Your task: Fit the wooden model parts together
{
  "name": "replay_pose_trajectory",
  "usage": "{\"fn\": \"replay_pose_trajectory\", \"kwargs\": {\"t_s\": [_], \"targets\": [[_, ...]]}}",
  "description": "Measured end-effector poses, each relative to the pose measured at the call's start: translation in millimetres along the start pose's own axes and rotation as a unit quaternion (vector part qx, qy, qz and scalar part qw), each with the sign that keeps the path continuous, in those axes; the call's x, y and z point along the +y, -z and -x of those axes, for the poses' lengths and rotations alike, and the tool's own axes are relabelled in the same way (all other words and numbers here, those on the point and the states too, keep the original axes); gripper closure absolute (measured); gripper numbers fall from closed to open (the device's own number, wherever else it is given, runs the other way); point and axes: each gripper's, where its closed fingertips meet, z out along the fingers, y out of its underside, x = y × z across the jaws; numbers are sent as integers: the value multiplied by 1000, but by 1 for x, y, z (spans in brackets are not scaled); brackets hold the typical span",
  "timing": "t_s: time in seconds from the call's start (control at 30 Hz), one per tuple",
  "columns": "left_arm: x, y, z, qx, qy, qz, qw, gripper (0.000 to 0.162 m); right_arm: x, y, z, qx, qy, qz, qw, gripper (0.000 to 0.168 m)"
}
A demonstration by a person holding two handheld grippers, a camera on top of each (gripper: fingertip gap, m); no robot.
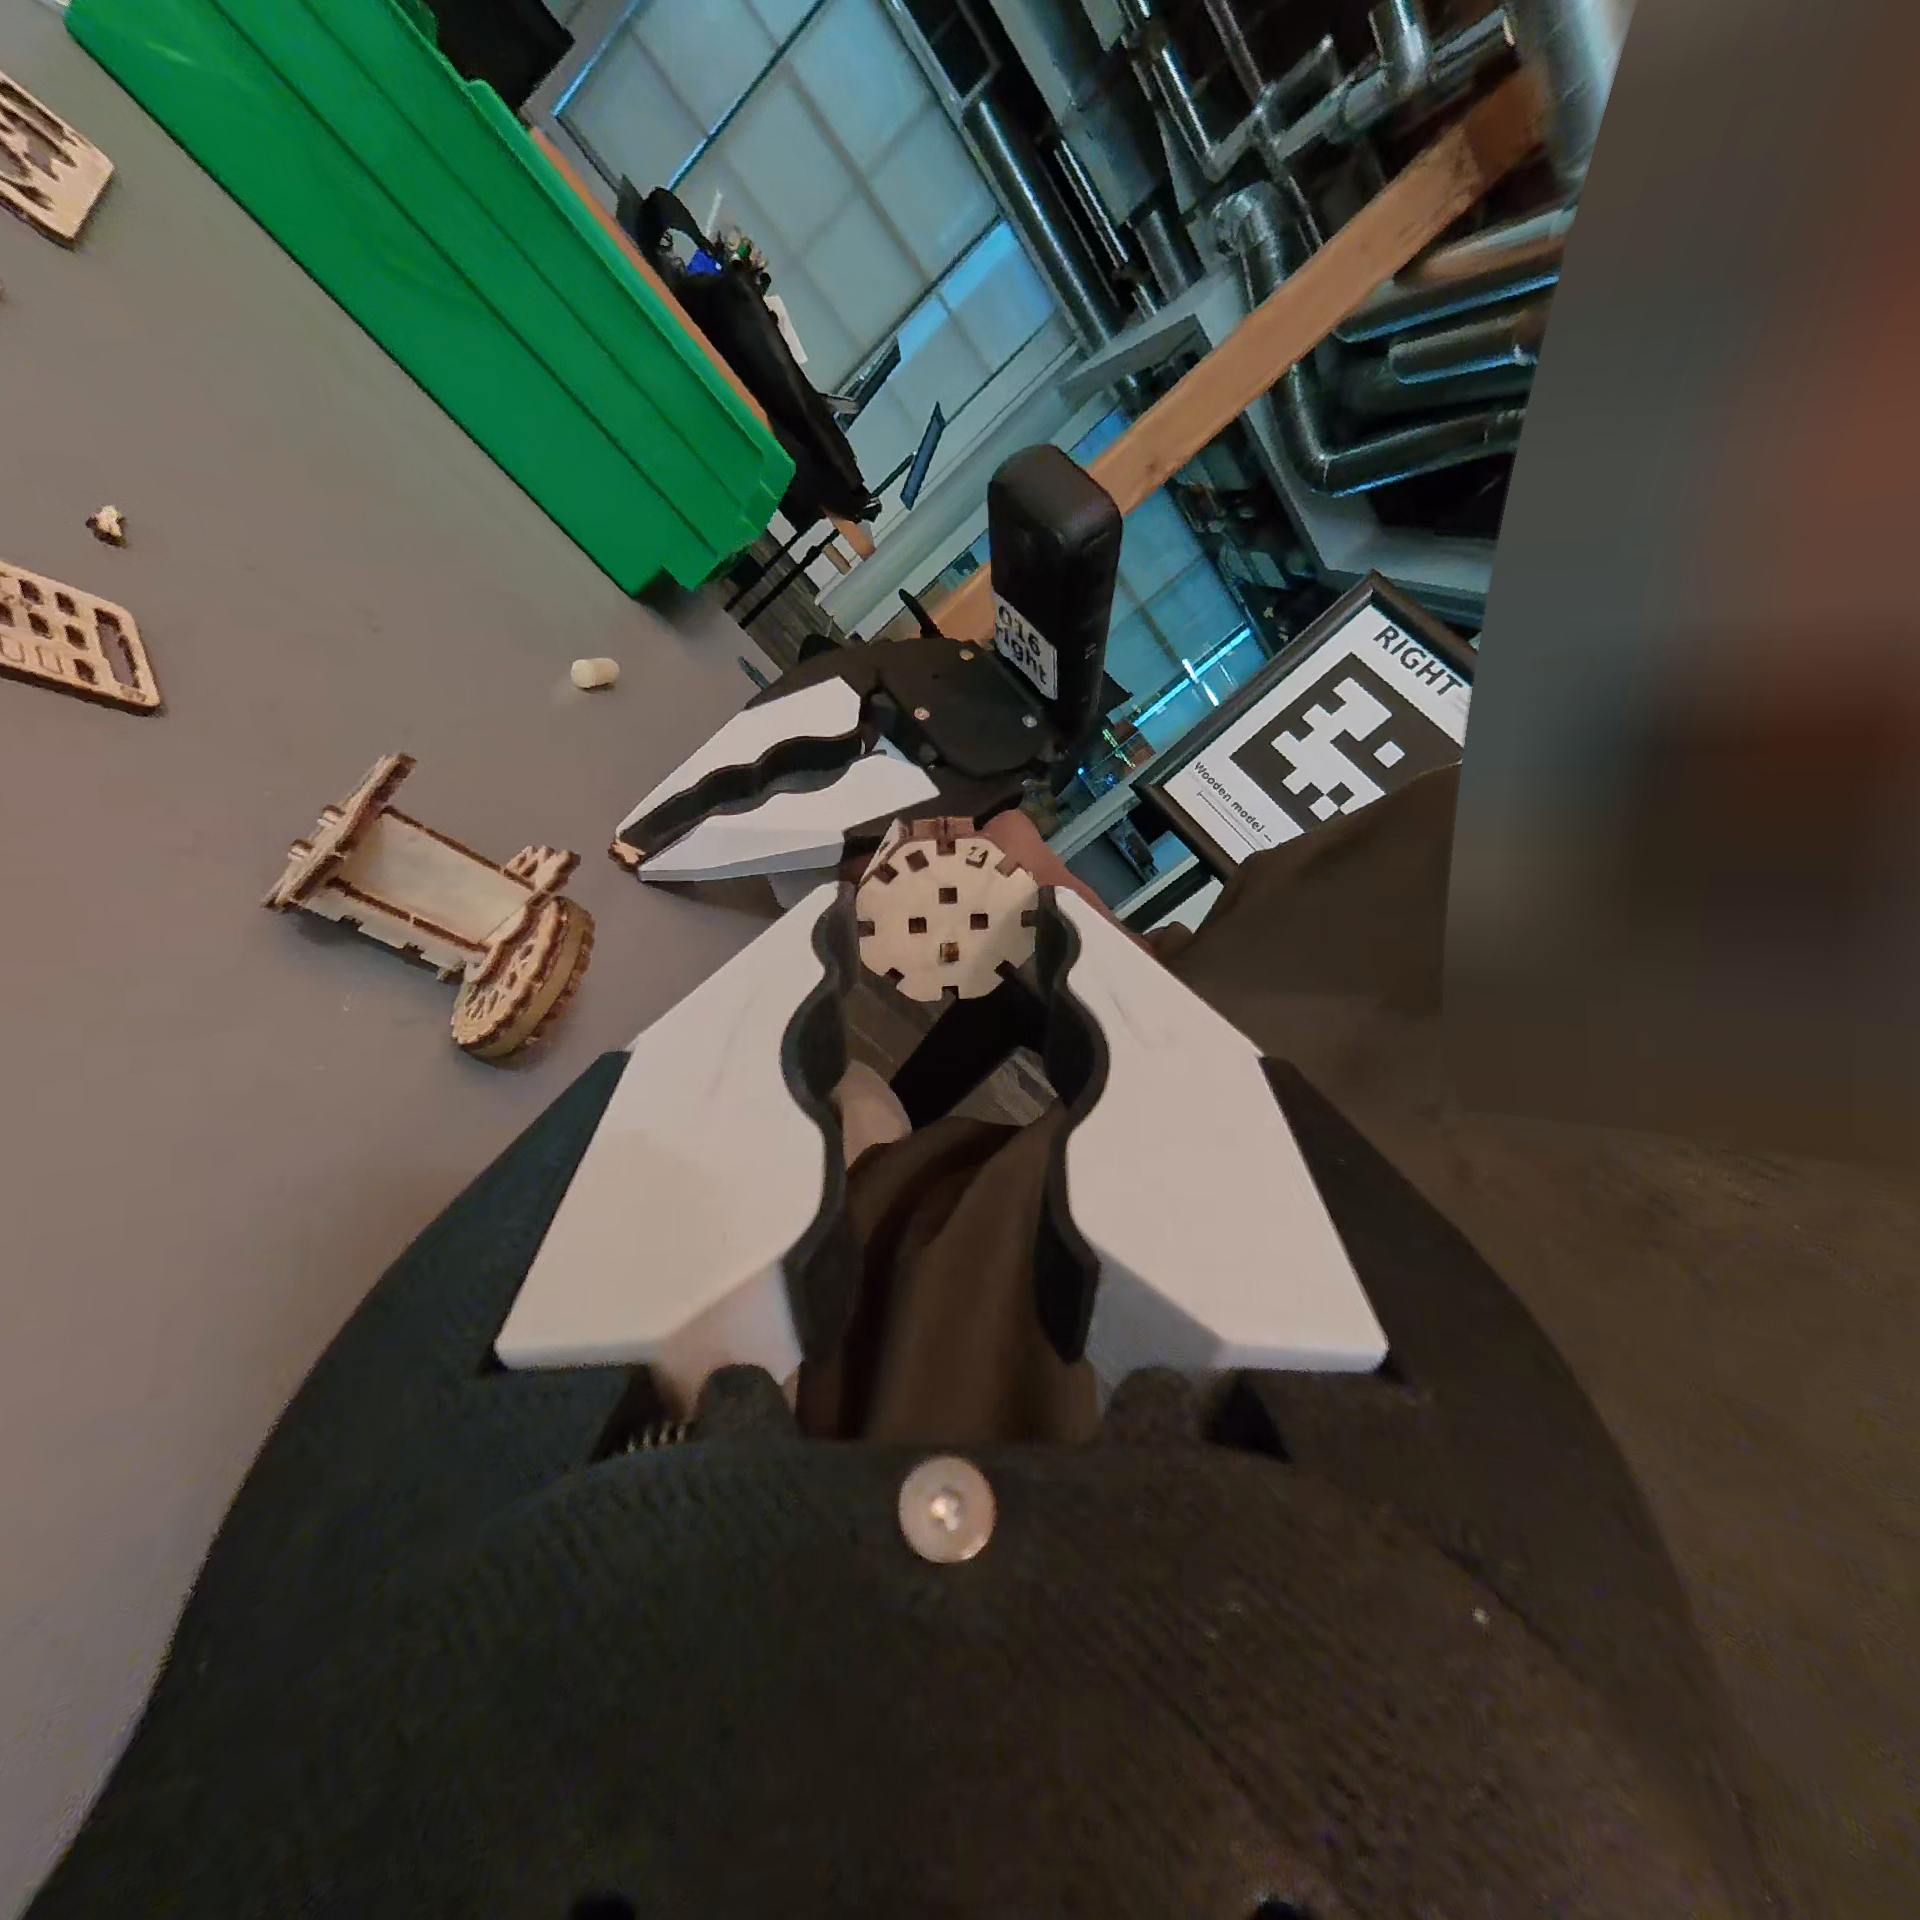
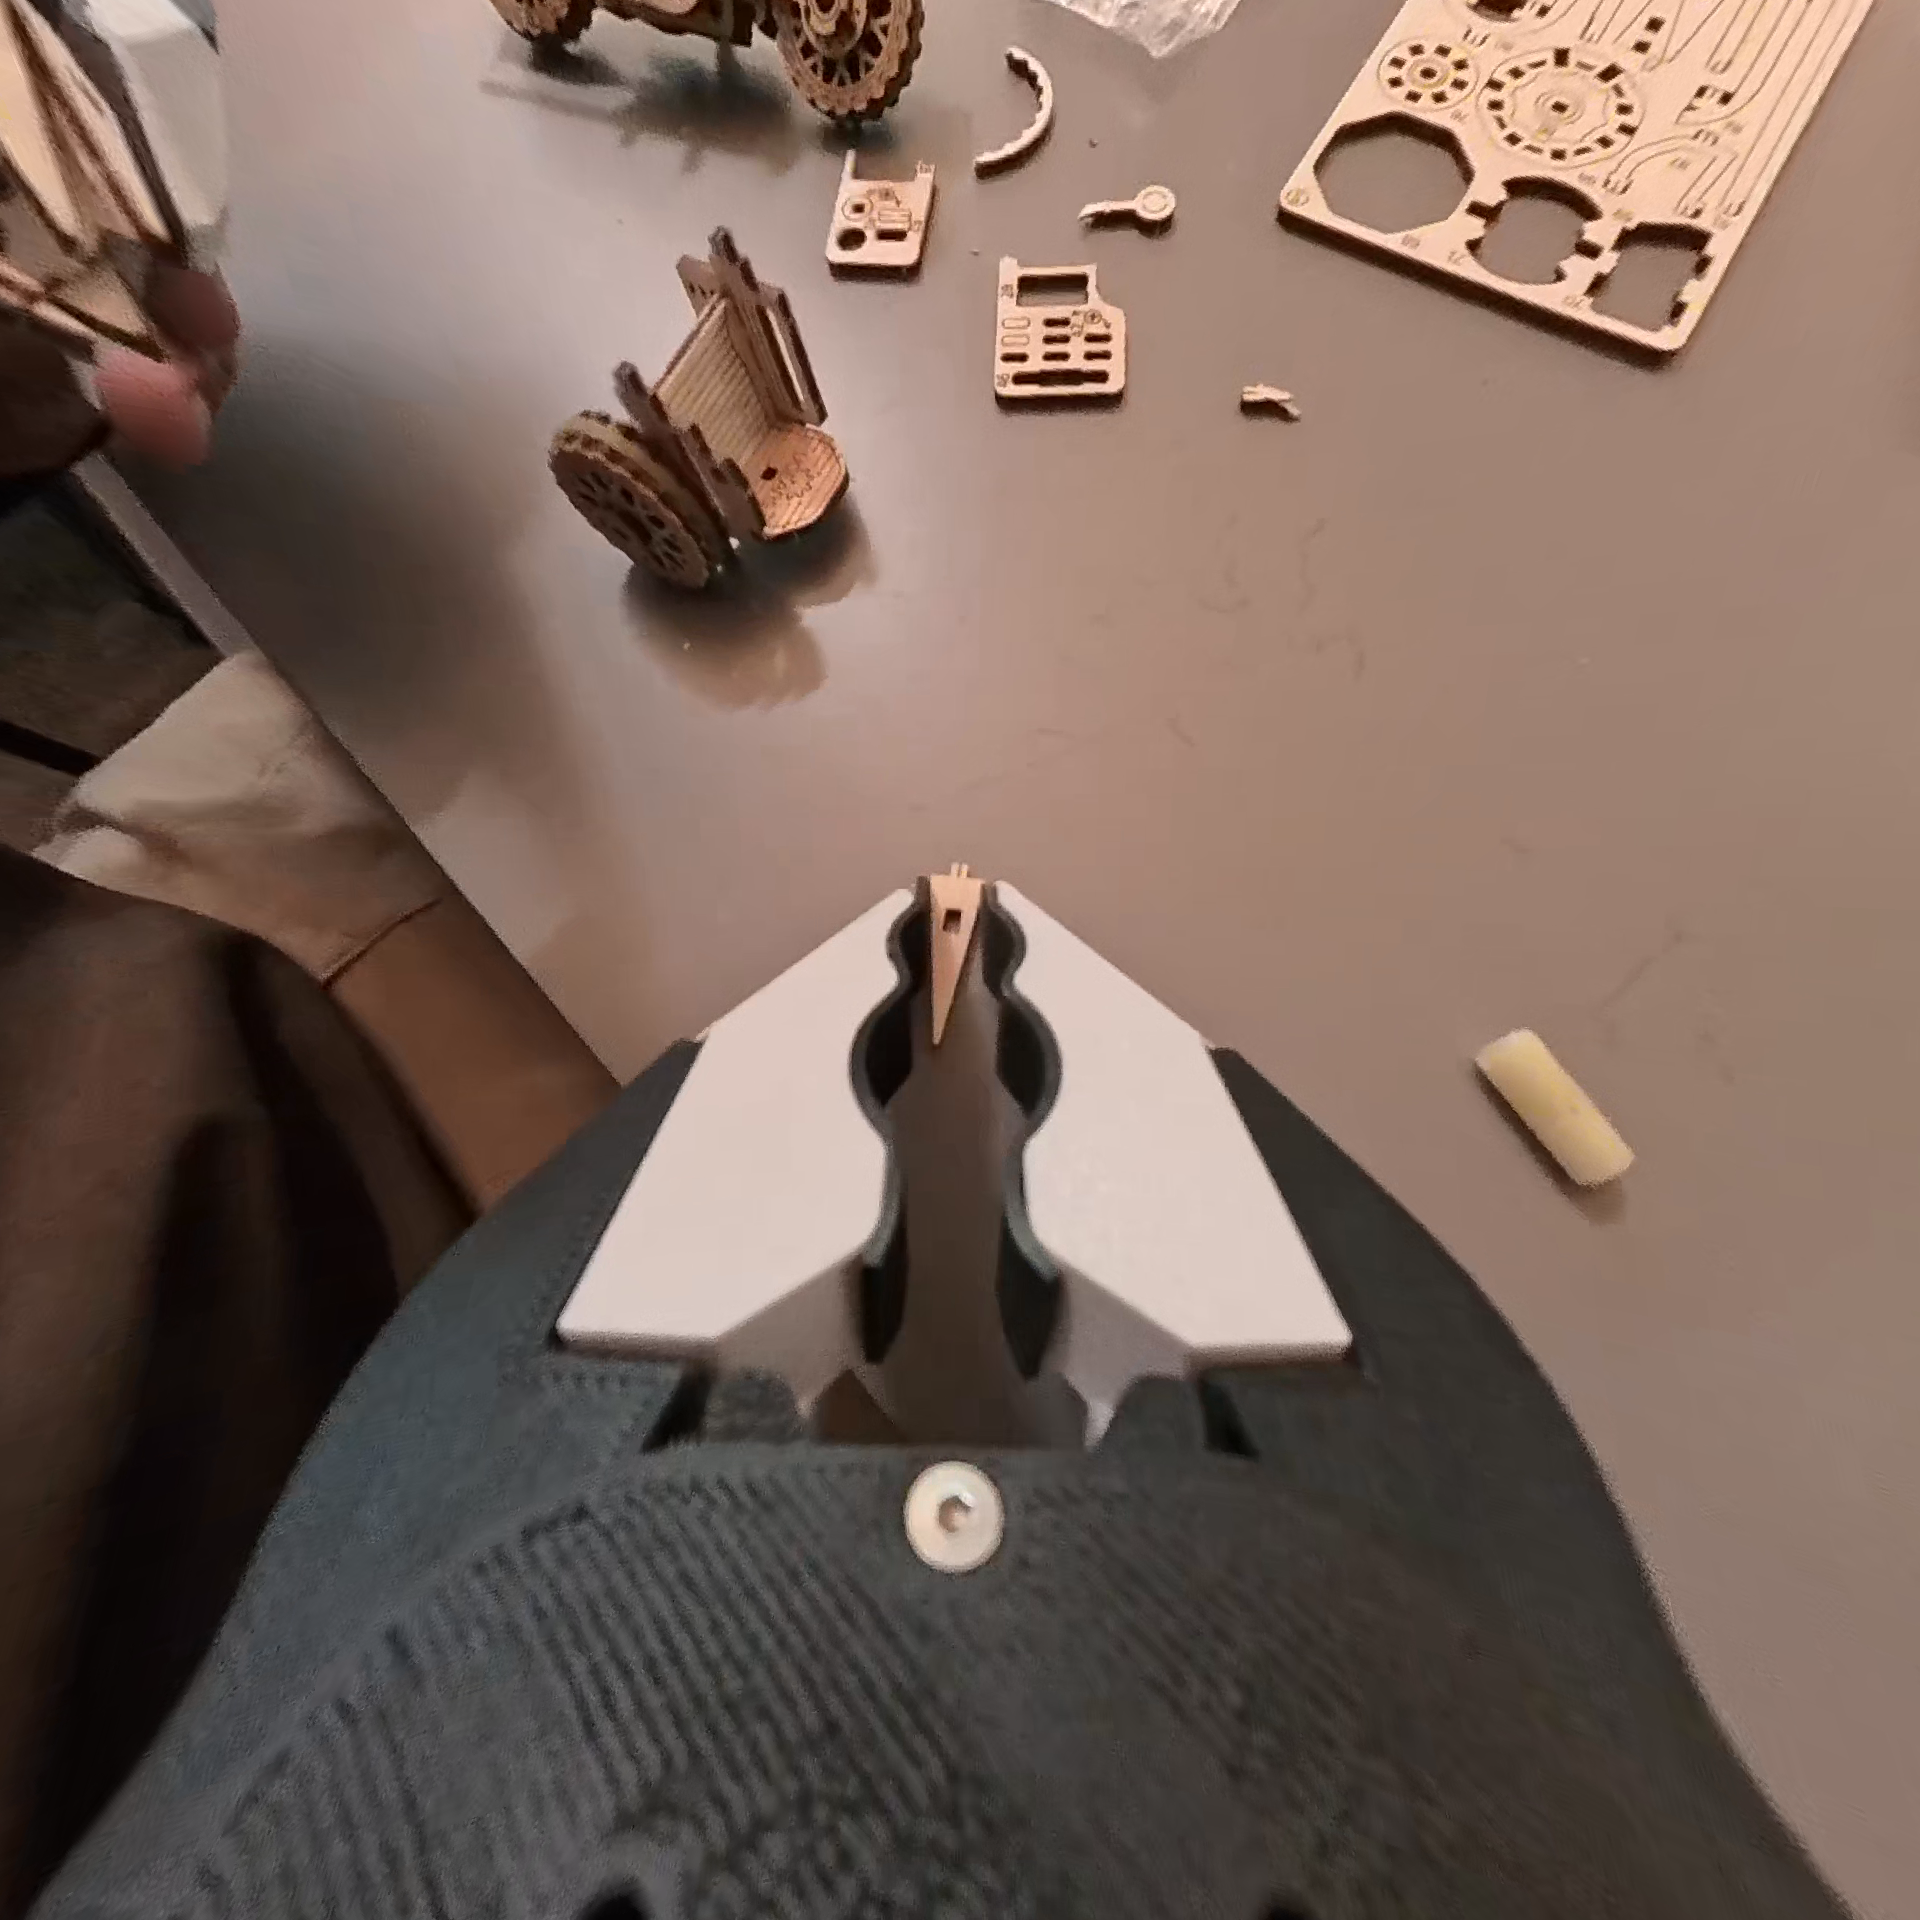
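My left gripper (image 1: pixel 943 906) is shut on a round wooden drum part (image 1: pixel 940 940) with square holes and a notched rim, held up off the grey table (image 1: pixel 260 1143). My right gripper (image 2: pixel 956 896) is shut on a thin, narrow wooden piece (image 2: pixel 948 961) that sticks out a little past its tips, low over the table (image 2: pixel 1351 779). In the left wrist view the right gripper (image 1: pixel 636 852) shows just left of the drum, tips near the table. A partly built wooden frame with a wheel (image 1: pixel 436 914) lies on the table; it also shows in the right wrist view (image 2: pixel 707 436).
A green bin (image 1: pixel 436 260) stands at the back. Cut-out wooden sheets (image 1: pixel 73 634) (image 2: pixel 1558 156), small panels (image 2: pixel 1058 332), a curved piece (image 2: pixel 1023 114), another wheeled assembly (image 2: pixel 821 42) and a pale stick (image 2: pixel 1553 1107) lie about. A framed marker sign (image 1: pixel 1340 738) stands at the right. My hands' fingertips stand some 15 centimetres from each other. About 15 centimetres separates my left fingertips from the wheeled assembly (image 2: pixel 821 42).
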Motion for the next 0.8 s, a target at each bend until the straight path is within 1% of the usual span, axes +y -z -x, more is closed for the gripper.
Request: {"fn": "replay_pose_trajectory", "kwargs": {"t_s": [0.07, 0.17, 0.3, 0.43, 0.5, 0.57, 0.67, 0.8], "targets": [[2, -1, 1, -2, 6, 2, 1000, 132, -11, 4, 7, -36, -4, -38, 999, 160], [7, -5, 2, -5, 9, 11, 1000, 133, -36, 22, 19, -92, -9, -112, 989, 161], [12, -9, 6, -19, 12, 21, 1000, 132, -51, 39, 32, -114, 32, -161, 980, 161], [17, -13, 6, -17, 17, 34, 999, 132, -71, 63, 72, -207, 57, -224, 951, 161], [23, -17, 3, -12, 19, 45, 999, 133, -73, 68, 86, -238, 69, -227, 942, 161], [31, -23, 1, -8, 21, 63, 998, 133, -68, 66, 95, -250, 87, -211, 941, 161], [42, -31, -1, -8, 16, 87, 996, 132, -61, 61, 102, -258, 104, -192, 941, 162], [52, -36, -4, -4, 6, 108, 994, 133, -55, 57, 108, -249, 136, -175, 943, 161]]}}
